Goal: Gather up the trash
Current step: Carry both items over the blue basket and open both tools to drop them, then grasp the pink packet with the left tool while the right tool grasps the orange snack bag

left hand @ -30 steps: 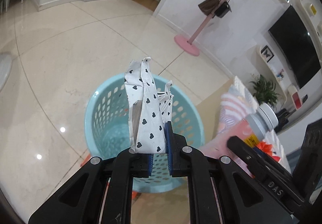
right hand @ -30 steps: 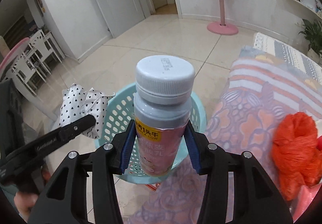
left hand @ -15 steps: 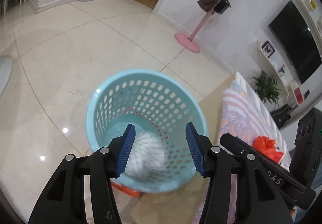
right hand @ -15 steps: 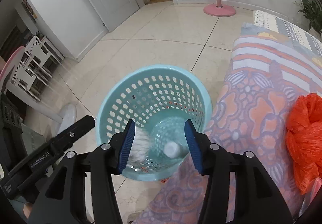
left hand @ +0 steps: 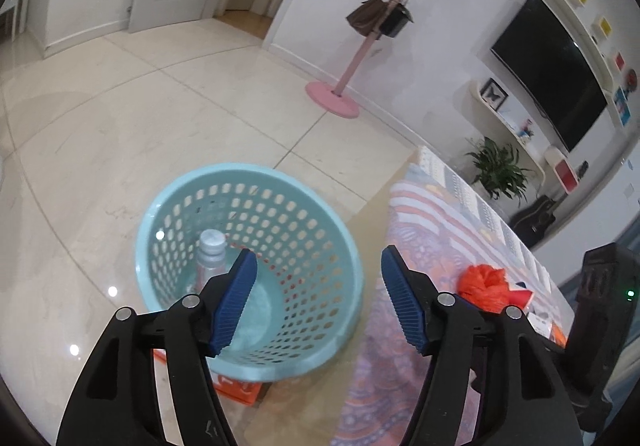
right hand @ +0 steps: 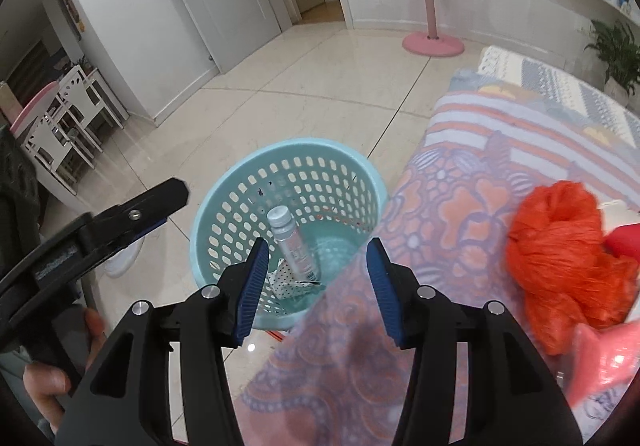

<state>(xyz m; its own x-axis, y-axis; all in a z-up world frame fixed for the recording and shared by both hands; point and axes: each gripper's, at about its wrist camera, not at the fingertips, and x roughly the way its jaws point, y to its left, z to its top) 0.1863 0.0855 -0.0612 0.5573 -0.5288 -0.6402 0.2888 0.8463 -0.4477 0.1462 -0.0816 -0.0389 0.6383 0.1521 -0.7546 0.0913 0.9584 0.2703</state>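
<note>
A: Both loads gone since a second back. Bottle [right hand: 294, 246] and heart-print wrapper [right hand: 286, 280] now lie in the teal basket [right hand: 224, 205]; before, each sat in a gripper.

B: Jaws?

A: Left gripper [left hand: 318, 298] has nothing between its pads and is opening wider. Right gripper [right hand: 314, 286] has its jaws apart, empty too. Left one also shows in the right view at 9 o'clock [right hand: 172, 195].

B: Where's the bottle exactly?

A: Leaning cap-up against the basket wall, about 10 o'clock inside it in the left view [left hand: 210, 258]. Wrapper at the bottom, touching the bottle's base.

B: Step?

A: Drop-off looks done for these two. Next pickup, I'd judge.

B: Target?

A: Orange plastic bag [right hand: 560, 266], crumpled on the patterned cloth [right hand: 460, 205], 3 o'clock from the right gripper. Something red and pink beside it, can't tell what.

B: What does it call for?

A: Swing right off the basket, come down on the bag with jaws wide, and pinch deep: thin film slips.
</note>
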